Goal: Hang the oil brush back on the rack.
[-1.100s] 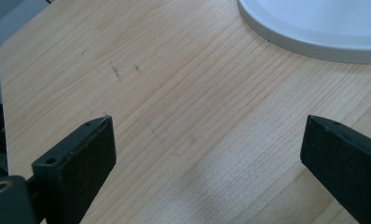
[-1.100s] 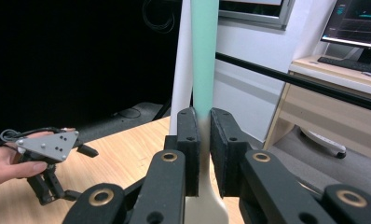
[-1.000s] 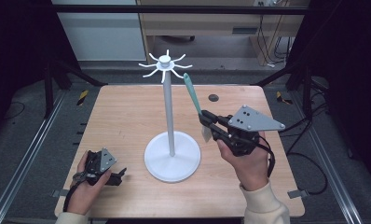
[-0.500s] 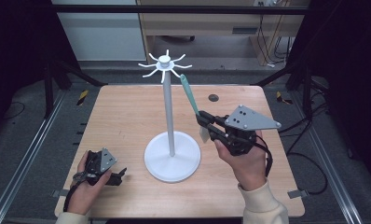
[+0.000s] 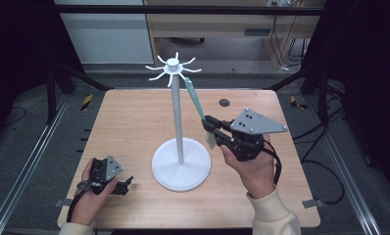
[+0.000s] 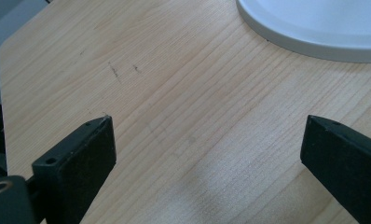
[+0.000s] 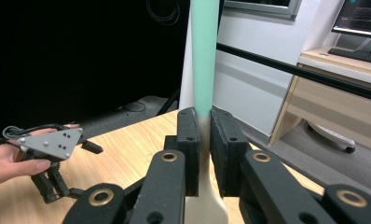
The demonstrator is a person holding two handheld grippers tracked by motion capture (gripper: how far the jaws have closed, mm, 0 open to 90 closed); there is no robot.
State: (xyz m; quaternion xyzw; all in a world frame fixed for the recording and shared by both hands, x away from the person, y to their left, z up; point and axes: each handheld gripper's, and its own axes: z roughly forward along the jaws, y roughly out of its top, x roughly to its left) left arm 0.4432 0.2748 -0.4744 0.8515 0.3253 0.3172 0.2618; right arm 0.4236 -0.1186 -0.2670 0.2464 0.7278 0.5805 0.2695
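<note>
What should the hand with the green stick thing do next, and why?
Probably lift the right gripper a little, so the top of the green-handled spatula comes level with a hook of the white stand. The jaws are shut on the handle, and its tip sits just under the hooks, beside the pole, not yet hung.

One stand (image 5: 180, 166), one spatula (image 5: 195, 99), two grippers.

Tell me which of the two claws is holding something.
The right claw: its black jaws are shut on the green-handled utensil beside the white hook stand. The left claw rests open on the wooden table, holding nothing.
</note>
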